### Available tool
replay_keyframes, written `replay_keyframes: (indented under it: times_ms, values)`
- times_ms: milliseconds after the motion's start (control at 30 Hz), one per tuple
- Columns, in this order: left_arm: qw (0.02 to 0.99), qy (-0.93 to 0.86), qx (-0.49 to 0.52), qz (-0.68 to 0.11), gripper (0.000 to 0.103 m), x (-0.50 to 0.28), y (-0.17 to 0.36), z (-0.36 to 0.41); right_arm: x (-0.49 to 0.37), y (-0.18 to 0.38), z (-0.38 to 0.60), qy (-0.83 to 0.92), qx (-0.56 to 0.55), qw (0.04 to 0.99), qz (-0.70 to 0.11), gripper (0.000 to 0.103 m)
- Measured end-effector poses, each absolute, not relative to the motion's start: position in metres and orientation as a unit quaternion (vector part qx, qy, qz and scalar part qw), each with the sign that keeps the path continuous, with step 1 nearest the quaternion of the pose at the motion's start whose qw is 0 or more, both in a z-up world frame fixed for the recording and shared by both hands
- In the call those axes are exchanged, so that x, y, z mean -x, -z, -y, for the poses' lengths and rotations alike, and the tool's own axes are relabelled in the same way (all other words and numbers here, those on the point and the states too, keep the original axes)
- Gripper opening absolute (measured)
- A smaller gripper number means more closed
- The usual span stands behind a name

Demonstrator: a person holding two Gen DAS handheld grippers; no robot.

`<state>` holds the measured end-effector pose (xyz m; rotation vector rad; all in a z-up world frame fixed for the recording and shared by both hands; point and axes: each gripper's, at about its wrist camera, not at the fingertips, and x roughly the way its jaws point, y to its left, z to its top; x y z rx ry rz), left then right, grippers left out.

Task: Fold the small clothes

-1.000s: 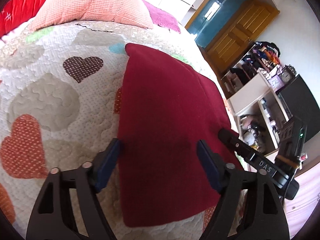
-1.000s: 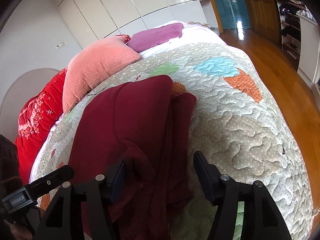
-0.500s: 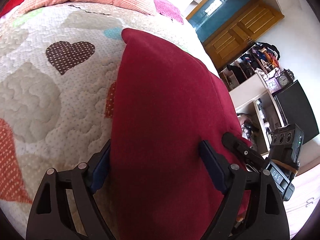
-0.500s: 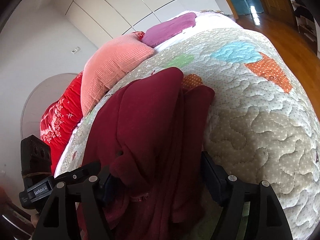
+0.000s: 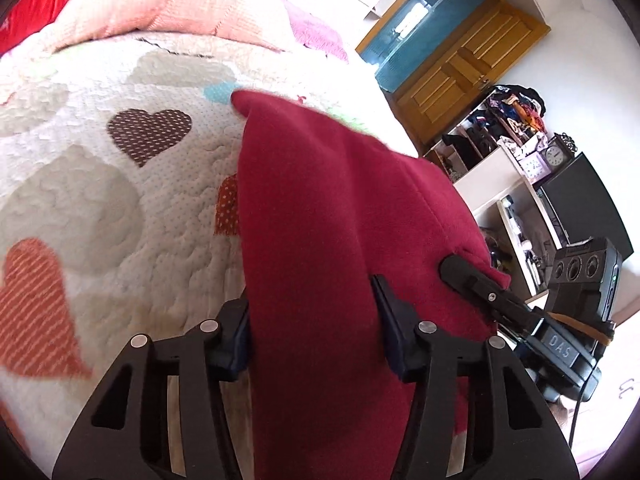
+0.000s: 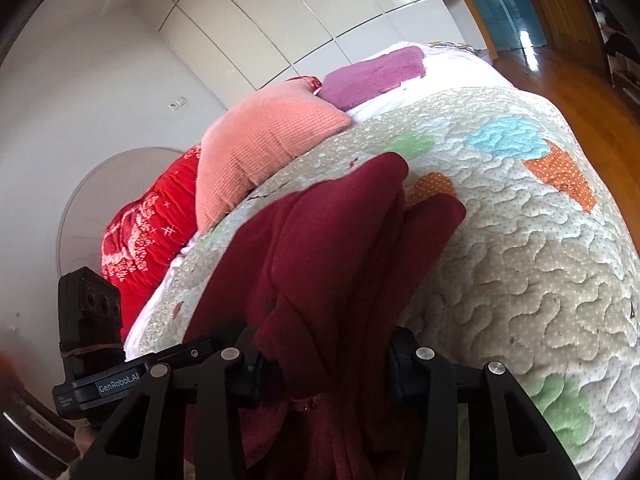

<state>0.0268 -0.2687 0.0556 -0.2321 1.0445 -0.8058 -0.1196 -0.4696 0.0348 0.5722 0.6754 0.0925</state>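
Note:
A dark red fleece garment (image 5: 320, 216) lies lengthwise on the heart-patterned quilt (image 5: 80, 184). My left gripper (image 5: 314, 336) straddles its near end, with cloth filling the gap between the blue-padded fingers, which have narrowed onto it. In the right wrist view the garment (image 6: 332, 240) is bunched in folds, and my right gripper (image 6: 324, 364) holds its near end with the fingers pressed into the cloth. The right gripper also shows in the left wrist view (image 5: 492, 300), at the garment's right edge. The near hem is hidden below both grippers.
A salmon pillow (image 6: 260, 140), a red pillow (image 6: 148, 232) and a purple cushion (image 6: 376, 76) lie at the head of the bed. White shelves (image 5: 500, 184), a dark screen (image 5: 580, 208) and a wooden door (image 5: 460, 68) stand to the right, across a wooden floor (image 6: 580, 76).
Both grippers moved in over the garment's near end and narrowed onto it. The near end now rises from the quilt, with the cloth bunched between the fingers.

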Motion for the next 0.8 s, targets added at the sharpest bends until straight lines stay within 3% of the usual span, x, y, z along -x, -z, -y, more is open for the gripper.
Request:
replay_keyframes:
  times_ms: [300, 500, 700, 800]
  values:
    - [0.799, 0.357, 0.095, -0.475, 0.052, 0.062, -0.078, 0.187, 0.186, -0.047, 0.405, -0.107, -0.271, 0.894, -0.340, 0.042]
    - [0.808, 0.330, 0.036, -0.487, 0.053, 0.104, -0.059, 0.183, 0.220, -0.011, 0.387, -0.069, -0.266, 0.870, -0.410, 0.052]
    - [0.823, 0.298, 0.027, -0.483, 0.056, 0.107, -0.067, 0.186, 0.255, -0.052, 0.382, -0.042, -0.214, 0.910, -0.353, 0.053]
    - [0.829, 0.285, 0.025, -0.480, 0.057, 0.106, -0.067, 0.185, 0.249, -0.075, 0.362, -0.049, -0.141, 0.930, -0.335, 0.047]
